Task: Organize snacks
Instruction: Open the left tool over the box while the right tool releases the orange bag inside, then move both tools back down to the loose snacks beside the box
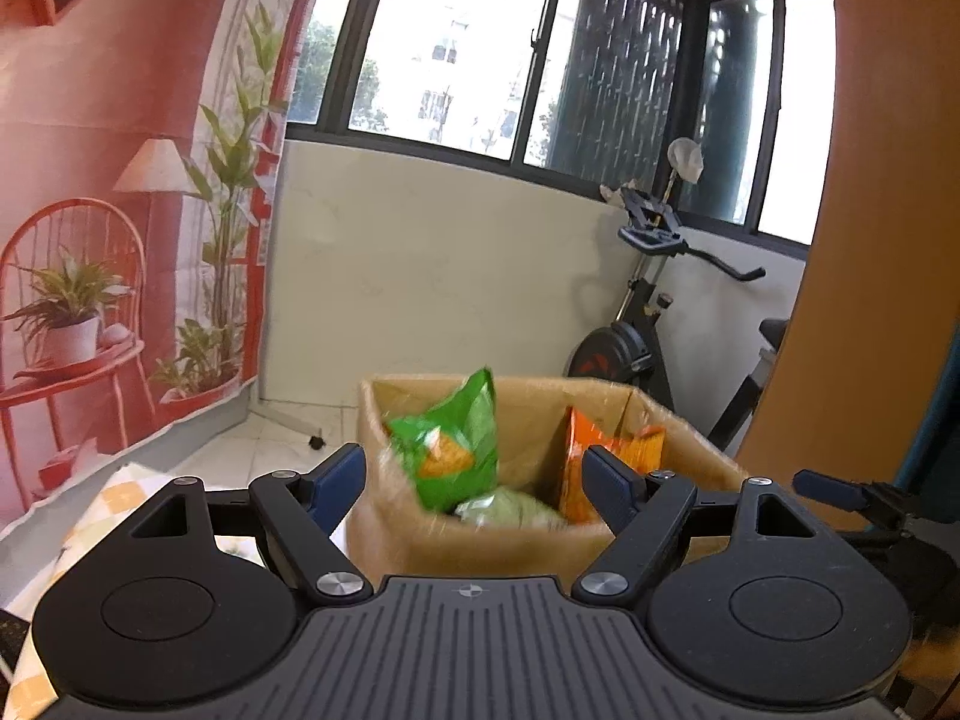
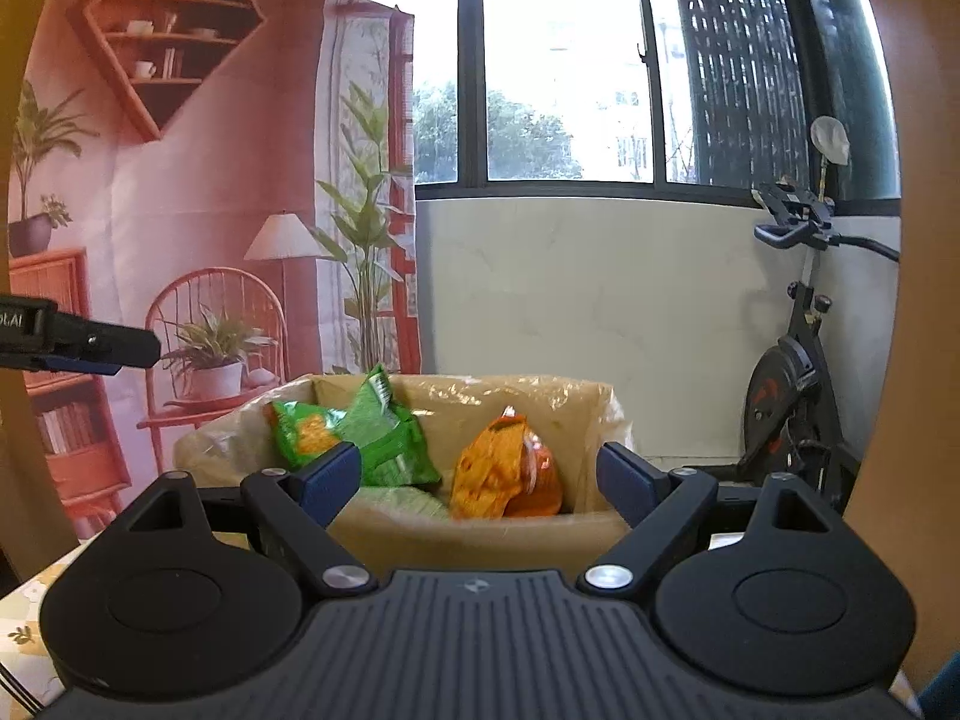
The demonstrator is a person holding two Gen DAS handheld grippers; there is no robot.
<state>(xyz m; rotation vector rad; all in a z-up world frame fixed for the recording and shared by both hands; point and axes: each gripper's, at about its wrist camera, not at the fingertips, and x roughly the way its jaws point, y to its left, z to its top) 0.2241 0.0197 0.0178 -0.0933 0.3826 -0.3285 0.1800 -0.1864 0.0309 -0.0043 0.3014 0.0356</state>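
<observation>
Both grippers are spread wide with nothing between their pads: the left gripper (image 1: 474, 483) and right gripper (image 2: 480, 480) each face the cardboard box (image 2: 480, 531) on the counter (image 1: 129, 495). Inside the box a green snack bag (image 2: 390, 438) stands roughly upright toward its left wall, an orange snack bag (image 2: 504, 471) toward its right, a pale green bag (image 1: 516, 510) low between them, blurred. Only the right view shows the box's clear plastic lining; only the left shows the orange bag leaning on the box's right wall
</observation>
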